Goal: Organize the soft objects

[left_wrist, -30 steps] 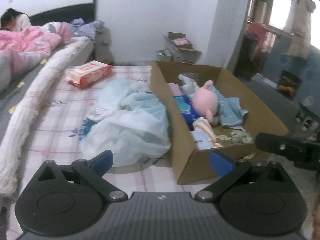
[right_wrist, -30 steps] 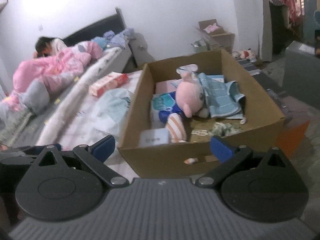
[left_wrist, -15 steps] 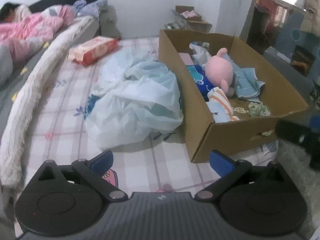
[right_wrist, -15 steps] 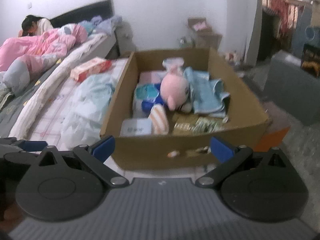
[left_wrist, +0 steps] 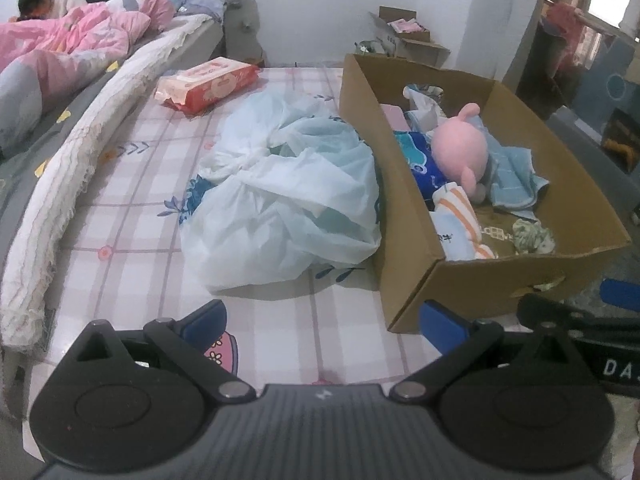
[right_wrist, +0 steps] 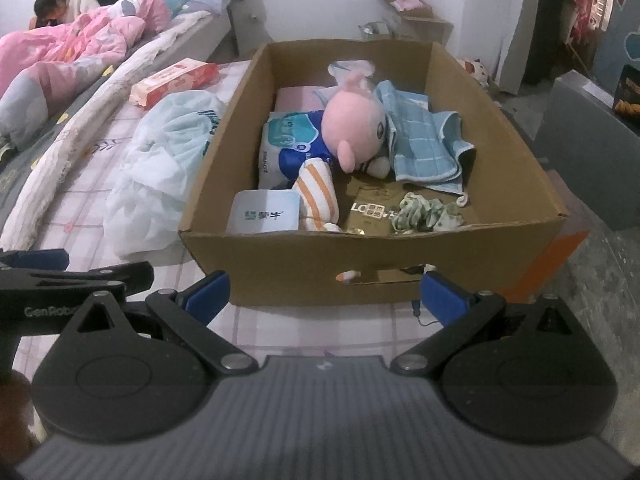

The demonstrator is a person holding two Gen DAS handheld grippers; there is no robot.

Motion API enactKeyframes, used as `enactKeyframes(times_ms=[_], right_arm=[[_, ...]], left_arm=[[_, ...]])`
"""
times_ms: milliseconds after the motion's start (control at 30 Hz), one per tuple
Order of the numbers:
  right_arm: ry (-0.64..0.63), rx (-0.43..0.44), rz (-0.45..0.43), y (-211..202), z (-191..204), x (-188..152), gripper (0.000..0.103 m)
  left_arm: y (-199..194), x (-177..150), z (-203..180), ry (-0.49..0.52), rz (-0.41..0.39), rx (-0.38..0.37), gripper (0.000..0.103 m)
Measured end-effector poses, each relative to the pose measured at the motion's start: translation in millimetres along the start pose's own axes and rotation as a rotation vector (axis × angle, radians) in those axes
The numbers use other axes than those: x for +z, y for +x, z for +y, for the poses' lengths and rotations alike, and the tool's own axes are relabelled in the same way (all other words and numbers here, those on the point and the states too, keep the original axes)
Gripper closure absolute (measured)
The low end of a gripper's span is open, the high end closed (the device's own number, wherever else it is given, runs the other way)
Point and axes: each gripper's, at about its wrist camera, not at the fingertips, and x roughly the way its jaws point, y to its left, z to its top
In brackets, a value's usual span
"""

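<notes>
One bed (left_wrist: 132,208), pink-checked sheet; person (left_wrist: 60,40) lies under pink quilt on far side, white wall behind. One cardboard box (right_wrist: 400,264) on bed near edge. One pale plastic bag (left_wrist: 288,200) just beside box. Inside box: one pink plush toy (right_wrist: 356,132), one blue checked towel (right_wrist: 420,144), one striped cloth (right_wrist: 316,192), one wipes pack (right_wrist: 288,140). One red tissue pack (left_wrist: 208,84) well apart. Left gripper (left_wrist: 324,320) and right gripper (right_wrist: 324,294): fingers apart, empty.

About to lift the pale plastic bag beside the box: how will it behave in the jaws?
The plastic bag looks thin and crumpled, so it probably sags floppily. Its glossy film may slip. It looks puffed, likely light, though the contents are hidden.
</notes>
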Motion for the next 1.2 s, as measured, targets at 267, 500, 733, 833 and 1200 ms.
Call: enactKeyframes(times_ms=[267,500,733,833,1200], right_arm=[[0.028,0.011,0.017,5,-5,0,0.001],[0.044,0.019,0.031,9,-7,-1,0.001],[0.038,0.014,0.035,10,-6,0,0.001],[0.035,0.012,0.037,11,-6,0,0.001],[0.022,0.004,0.039,12,-5,2,0.001]], left_arm=[[0,0,0,0.0,0.003,0.0,0.001],[1,0,-2,-0.003,0.014,0.001,0.001],[4,1,-3,-0.011,0.027,0.0,0.001],[5,1,-3,-0.012,0.03,0.0,0.001],[11,2,-3,-0.022,0.054,-0.011,0.001]])
